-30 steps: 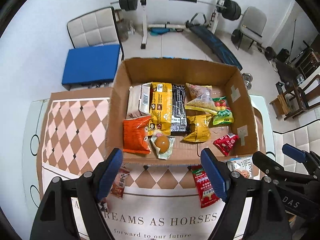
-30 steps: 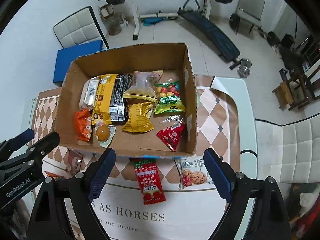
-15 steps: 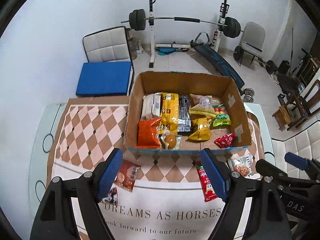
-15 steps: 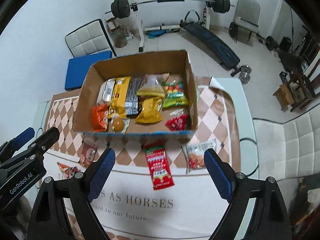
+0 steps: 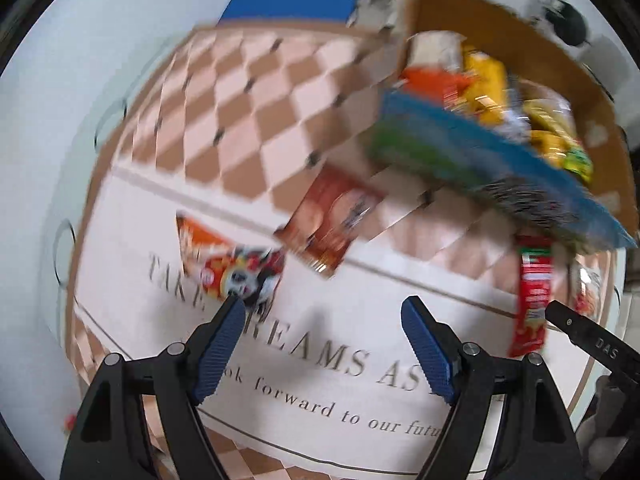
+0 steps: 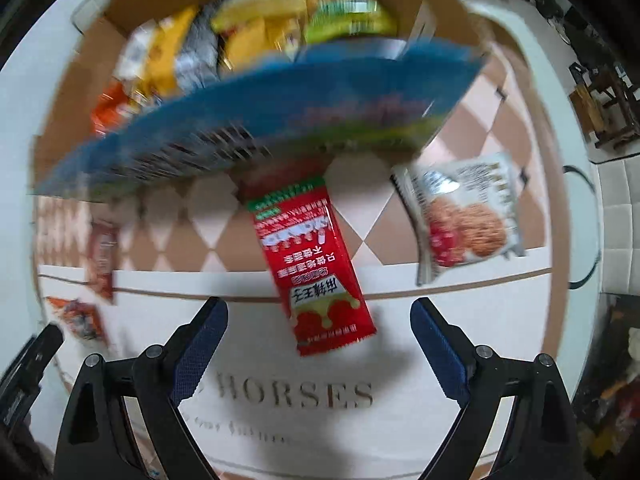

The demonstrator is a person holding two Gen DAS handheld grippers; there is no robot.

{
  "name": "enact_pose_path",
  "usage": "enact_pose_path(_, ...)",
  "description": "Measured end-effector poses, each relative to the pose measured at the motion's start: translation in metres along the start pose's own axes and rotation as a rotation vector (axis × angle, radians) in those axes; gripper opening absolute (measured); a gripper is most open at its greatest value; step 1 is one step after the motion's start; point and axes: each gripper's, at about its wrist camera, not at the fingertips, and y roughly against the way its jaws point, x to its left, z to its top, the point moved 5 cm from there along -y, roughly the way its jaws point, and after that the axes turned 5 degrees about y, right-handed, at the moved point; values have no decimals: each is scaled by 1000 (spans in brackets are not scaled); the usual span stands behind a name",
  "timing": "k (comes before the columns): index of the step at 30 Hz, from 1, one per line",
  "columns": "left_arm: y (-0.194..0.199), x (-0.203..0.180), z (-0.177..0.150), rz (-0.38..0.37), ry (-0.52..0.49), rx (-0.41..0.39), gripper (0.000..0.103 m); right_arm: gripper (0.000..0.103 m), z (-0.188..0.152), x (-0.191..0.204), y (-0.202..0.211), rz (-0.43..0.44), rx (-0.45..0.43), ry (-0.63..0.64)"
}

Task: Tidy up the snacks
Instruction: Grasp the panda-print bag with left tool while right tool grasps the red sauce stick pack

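Checkered brown-and-pink cloth w/ a white band of printed lettering covers the tabletop; a white table edge shows at left, a blue pad on the floor beyond the far edge. Dark wooden furniture sits far right in the right wrist view. Both views are motion-blurred.

I see the cardboard box, blue printed front wall, at the far side of the cloth, packed w/ yellow, orange and green snack bags. Loose on the cloth near it: a long red packet just in front of the box wall, a cookie bag to its right, a brown packet further left, and a panda-print bag at near left.

Left gripper is spread, nothing between the fingers; its left fingertip lies just next to the panda bag in the view, contact unclear. Right gripper has jaws wide and closing slightly, red packet's near end between the tips, not pinched.

Vs half a sec ago: both grippers have dropped much nearer the cloth; the gym gear on the far side has gone from view, packets look far bigger, left view has swung leftward.
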Motion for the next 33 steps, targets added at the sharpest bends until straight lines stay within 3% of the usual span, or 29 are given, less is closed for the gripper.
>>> enact_pose_path(8, -38, 67, 1, -103, 328, 147, 80, 81, 4, 1, -49, -51, 65, -53)
enact_pose_path(12, -46, 98, 2, -167, 486, 168, 80, 79, 1, 9, -51, -77, 64, -40)
enact_pose_path(14, -53, 111, 4, -203, 567, 187, 80, 72, -2, 15, -52, -92, 66, -24)
enact_pose_path(20, -79, 133, 9, -271, 724, 250, 80, 64, -17, 41, -56, -66, 95, 27)
enact_pose_path(27, -96, 129, 24, -260, 708, 267, 79, 64, -32, 64, -64, -81, 111, 87)
enact_pose_path(30, -98, 119, 30, -227, 619, 253, 74, 63, -34, 64, -66, -83, 117, 104)
enact_pose_path(33, -99, 101, 37, -185, 453, 246, 74, 62, -29, 64, -68, -82, 127, 121)
